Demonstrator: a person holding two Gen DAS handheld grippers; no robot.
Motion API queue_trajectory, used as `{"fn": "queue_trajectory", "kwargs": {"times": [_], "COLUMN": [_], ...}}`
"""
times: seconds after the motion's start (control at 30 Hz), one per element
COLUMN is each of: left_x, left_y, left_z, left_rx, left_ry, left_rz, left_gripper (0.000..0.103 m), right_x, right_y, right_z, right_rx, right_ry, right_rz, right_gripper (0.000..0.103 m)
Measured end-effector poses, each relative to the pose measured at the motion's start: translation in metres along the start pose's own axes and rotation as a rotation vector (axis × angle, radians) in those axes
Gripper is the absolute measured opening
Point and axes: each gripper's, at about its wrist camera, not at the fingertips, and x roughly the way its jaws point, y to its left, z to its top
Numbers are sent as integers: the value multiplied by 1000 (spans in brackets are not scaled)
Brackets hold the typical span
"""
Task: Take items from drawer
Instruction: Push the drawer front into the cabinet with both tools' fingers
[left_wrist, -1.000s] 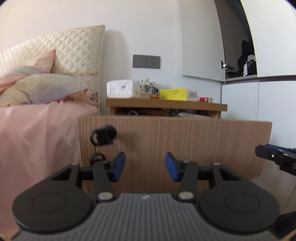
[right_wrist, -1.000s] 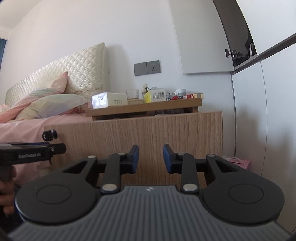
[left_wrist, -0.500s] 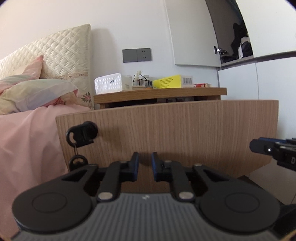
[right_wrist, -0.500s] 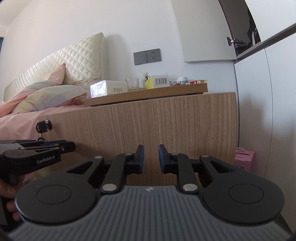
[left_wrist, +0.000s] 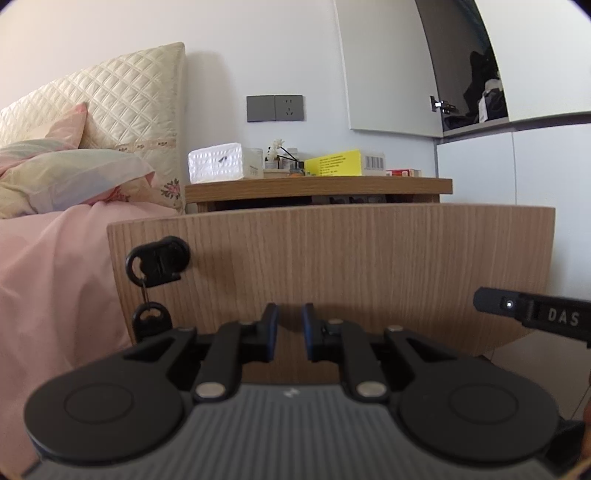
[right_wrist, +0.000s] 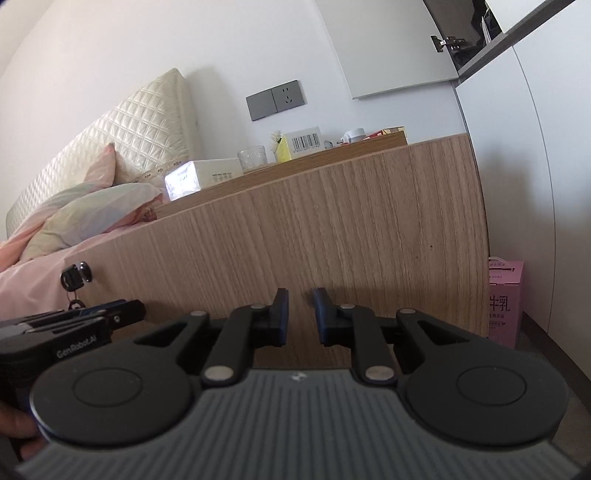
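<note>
The pulled-out drawer shows only its wooden front panel (left_wrist: 351, 258), which fills the middle of both views; its inside is hidden behind that panel. A black key (left_wrist: 159, 258) hangs in the lock at the panel's left end, also seen as the key (right_wrist: 75, 277) in the right wrist view. My left gripper (left_wrist: 290, 321) sits low before the panel, closed to a narrow slit with nothing in it. My right gripper (right_wrist: 300, 306) is tilted, near the panel's right half, closed the same way. Each gripper shows in the other's view: right gripper (left_wrist: 532, 314), left gripper (right_wrist: 92, 317).
The nightstand top (left_wrist: 317, 184) carries a white tissue box (left_wrist: 218, 162), a yellow box (left_wrist: 336, 162) and small bottles. A bed with pink sheet (left_wrist: 55, 277) is to the left. A pink carton (right_wrist: 504, 299) stands by the white wardrobe on the right. A hand (right_wrist: 22, 432) holds the left gripper.
Both grippers closed from wide apart to a narrow slit and came nearer the drawer front. The right view has since tilted and dropped lower.
</note>
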Motion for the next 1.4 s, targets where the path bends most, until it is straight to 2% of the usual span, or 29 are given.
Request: {"fn": "queue_trajectory", "kwargs": {"times": [0.3, 0.57, 1.4], "left_x": [16, 45, 127], "left_y": [4, 1, 6], "left_z": [7, 18, 27], "left_rx": [-13, 43, 23], "left_ry": [16, 36, 0], "left_rz": [-28, -58, -43], "left_gripper": [17, 17, 18], "right_x": [13, 40, 117], "right_y": [-5, -16, -36], "right_z": [5, 13, 30], "right_rx": [3, 11, -67], "right_ry": [5, 34, 3], "right_rz": [-10, -21, -5], "right_gripper": [19, 19, 19]}}
